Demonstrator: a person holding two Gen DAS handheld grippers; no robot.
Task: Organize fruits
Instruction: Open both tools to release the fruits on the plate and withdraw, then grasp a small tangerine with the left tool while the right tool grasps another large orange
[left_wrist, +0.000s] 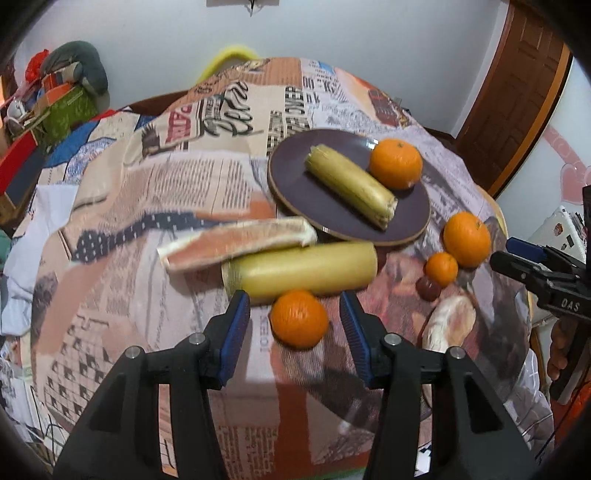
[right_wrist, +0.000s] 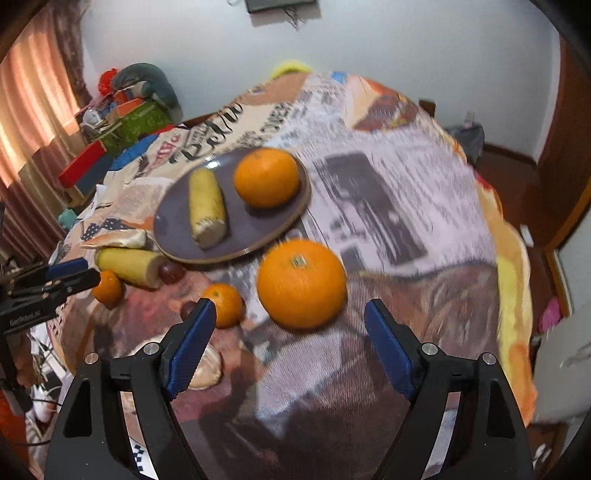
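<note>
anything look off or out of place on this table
Mostly that the fruit is only half sorted: the purple plate holds one yellow piece and one orange, while three oranges and a longer yellow piece lie loose on the cloth. Nothing looks spilled or damaged.

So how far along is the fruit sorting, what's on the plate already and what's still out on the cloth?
Done: one orange and one yellow piece lie on the purple plate.
In hand: nothing yet. The left tool stands open around a small orange; the right tool is open near the big orange.
Left: those two, another small orange, the long yellow piece and the pink wedge.
</note>
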